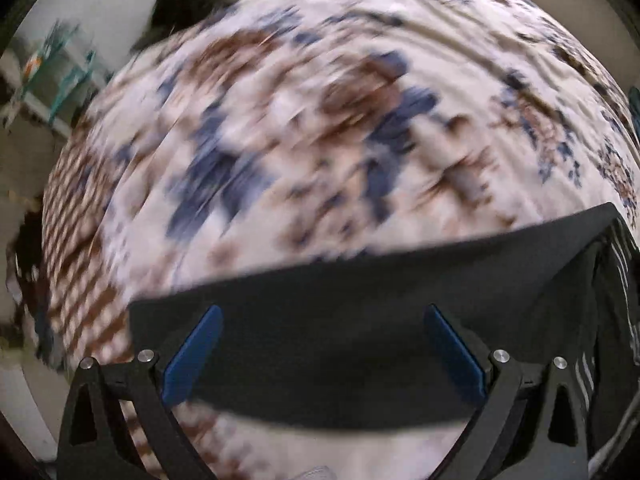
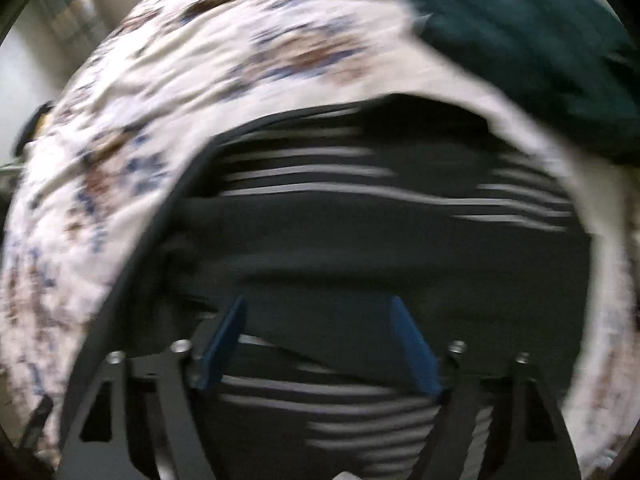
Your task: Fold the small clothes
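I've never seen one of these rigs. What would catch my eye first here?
The flowered bedsheet in blue and brown fills the left view. On it lies a dark garment with white stripes, right under both open hand-held grippers. A teal cloth sits at the upper right of the right view.

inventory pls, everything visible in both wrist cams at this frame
Garment: one, dark with thin white stripes, lying on the bedspread under both grippers; a plain dark folded panel faces the left wrist view.
Bedspread: one, white with blue and brown floral print, covering the whole work surface.
Teal fabric: one heap, dark teal, at the far right edge of the bedspread; too blurred to identify.
Dark object: one, black, beyond the far edge of the bedspread; blurred.
Left gripper: one, black frame with blue fingers, jaws open above the dark panel.
Right gripper: one, black frame with blue fingers, jaws open over the striped cloth, nothing pinched.
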`<action>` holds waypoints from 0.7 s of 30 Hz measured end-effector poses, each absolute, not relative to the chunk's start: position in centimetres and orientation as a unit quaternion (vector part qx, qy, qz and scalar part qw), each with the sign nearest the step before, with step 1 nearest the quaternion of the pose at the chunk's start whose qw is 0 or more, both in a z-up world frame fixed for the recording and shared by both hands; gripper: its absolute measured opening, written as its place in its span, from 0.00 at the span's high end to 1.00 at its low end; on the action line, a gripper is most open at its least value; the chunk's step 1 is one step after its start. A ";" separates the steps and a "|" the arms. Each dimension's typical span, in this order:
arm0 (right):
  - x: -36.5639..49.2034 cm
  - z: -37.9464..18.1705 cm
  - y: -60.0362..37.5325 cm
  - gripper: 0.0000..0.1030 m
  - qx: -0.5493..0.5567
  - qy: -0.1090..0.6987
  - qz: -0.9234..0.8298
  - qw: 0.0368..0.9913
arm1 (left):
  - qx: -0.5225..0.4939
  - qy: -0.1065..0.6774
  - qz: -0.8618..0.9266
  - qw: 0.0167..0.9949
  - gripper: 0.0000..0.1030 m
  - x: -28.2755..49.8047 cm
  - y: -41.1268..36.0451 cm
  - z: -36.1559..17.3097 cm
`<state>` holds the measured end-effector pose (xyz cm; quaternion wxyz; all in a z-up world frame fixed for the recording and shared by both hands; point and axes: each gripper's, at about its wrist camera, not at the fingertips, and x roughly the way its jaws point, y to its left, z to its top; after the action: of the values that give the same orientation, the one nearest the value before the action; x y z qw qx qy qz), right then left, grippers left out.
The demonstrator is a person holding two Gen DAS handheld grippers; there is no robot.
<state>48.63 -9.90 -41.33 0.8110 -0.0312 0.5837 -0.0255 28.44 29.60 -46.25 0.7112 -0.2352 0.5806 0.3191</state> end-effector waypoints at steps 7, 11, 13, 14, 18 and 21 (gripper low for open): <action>45.5 -40.2 -16.6 0.04 -0.015 0.602 -0.095 0.793 | -0.471 0.542 0.346 0.603 0.00 17.6 33.4 -49.3; 43.5 -41.1 -17.4 0.04 -0.004 0.623 -0.103 0.776 | -0.585 0.477 0.355 0.551 0.00 14.6 35.3 -53.1; 42.3 -41.8 -17.5 0.04 -0.010 0.633 -0.103 0.767 | -0.615 0.447 0.367 0.537 0.07 14.0 36.1 -54.1; 42.0 -42.1 -17.4 0.04 -0.014 0.637 -0.104 0.764 | -0.633 0.418 0.381 0.529 0.08 13.6 36.9 -54.4; 40.8 -42.9 -16.8 0.04 -0.033 0.644 -0.101 0.758 | -0.585 0.398 0.437 0.555 0.81 14.7 38.5 -53.4; 40.3 -43.3 -16.4 0.05 -0.047 0.650 -0.104 0.752 | -0.521 0.410 0.443 0.603 0.92 17.4 38.5 -52.0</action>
<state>40.30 -16.44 -43.32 0.7516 -0.0474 0.6496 -0.1042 17.39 38.46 -52.03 0.6027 -0.5214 0.4102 0.4435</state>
